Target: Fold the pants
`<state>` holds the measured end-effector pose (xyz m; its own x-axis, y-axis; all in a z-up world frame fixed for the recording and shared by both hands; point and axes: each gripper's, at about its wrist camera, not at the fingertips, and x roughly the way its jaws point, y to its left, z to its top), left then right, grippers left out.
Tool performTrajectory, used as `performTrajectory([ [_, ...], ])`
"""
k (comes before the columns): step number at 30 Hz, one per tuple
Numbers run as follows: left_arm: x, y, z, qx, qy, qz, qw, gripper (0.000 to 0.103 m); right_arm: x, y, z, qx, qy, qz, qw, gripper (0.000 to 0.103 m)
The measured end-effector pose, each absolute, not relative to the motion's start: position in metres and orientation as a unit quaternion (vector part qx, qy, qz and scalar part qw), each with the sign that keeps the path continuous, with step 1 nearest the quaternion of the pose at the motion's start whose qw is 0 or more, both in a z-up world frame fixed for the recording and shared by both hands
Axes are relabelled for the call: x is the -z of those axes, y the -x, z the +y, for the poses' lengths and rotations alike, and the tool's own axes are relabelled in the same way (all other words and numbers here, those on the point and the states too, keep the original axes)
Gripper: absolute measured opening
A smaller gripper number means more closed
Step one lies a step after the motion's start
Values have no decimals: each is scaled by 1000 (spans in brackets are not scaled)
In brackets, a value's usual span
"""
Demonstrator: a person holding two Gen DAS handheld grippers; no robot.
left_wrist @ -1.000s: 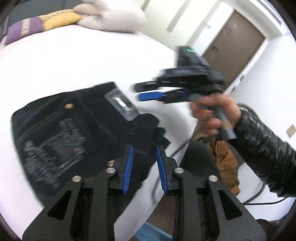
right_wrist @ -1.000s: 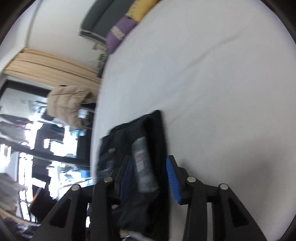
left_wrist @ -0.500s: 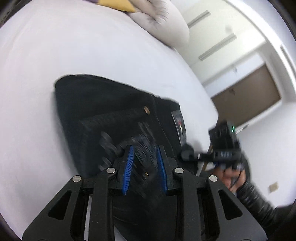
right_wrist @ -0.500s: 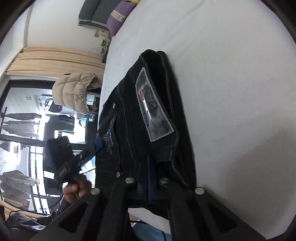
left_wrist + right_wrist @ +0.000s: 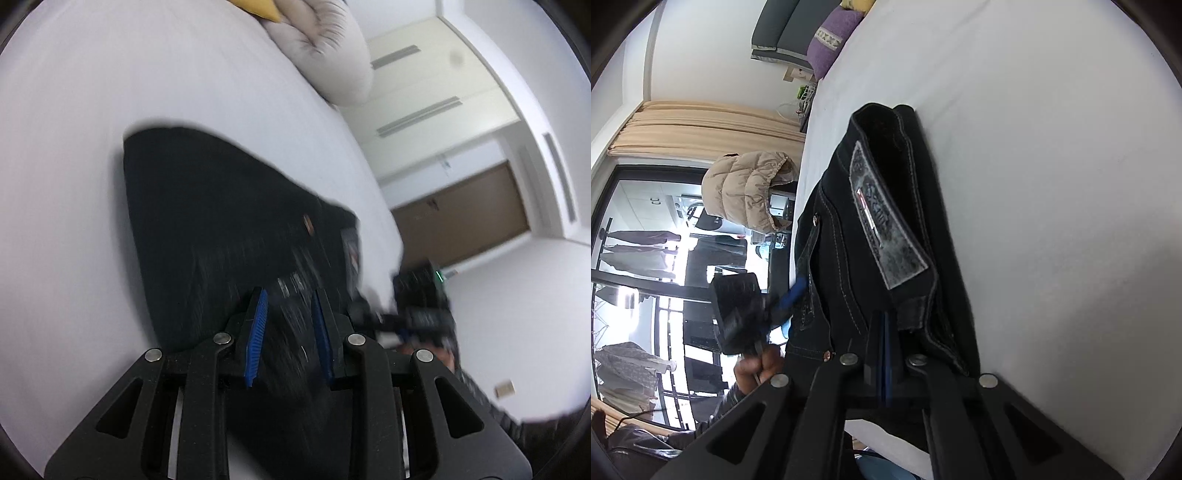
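The right gripper has its blue pads pressed together on the waistband of the pants, pinching the dark denim just below the grey leather patch. The left gripper has its jaws apart, with blurred black fabric of the pants between the blue pads; whether they touch the cloth cannot be told. The pants are black jeans with pale stitching and copper rivets, folded into a thick block that lies near the near edge of the white bed, waistband toward the right gripper. Toward the bed's far edge lie a purple cushion, a yellow cushion and a bunched pale duvet. Beyond are a brown door, beige curtains and a tan puffer jacket by a window.
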<state>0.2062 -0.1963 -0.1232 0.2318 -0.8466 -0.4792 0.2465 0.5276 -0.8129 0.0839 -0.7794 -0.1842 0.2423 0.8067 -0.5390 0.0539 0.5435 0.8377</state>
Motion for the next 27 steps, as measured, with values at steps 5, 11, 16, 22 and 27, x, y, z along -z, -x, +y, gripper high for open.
performTrajectory([
  [5,121,-150,-185,419,294,477,714,23,183,-83,-781,-274,-389,549,687,0],
  [11,121,-108,-194,468,292,472,687,23,180,-81,-778,-269,-389,548,690,0],
  [16,136,-106,-217,455,271,500,685,10,179,-79,-778,-268,-388,544,694,0],
  [22,145,-110,-226,455,225,496,705,6,180,-75,-780,-281,-389,526,703,0],
  [27,103,-112,-230,448,203,468,735,7,149,-64,-782,-284,-374,504,725,48],
])
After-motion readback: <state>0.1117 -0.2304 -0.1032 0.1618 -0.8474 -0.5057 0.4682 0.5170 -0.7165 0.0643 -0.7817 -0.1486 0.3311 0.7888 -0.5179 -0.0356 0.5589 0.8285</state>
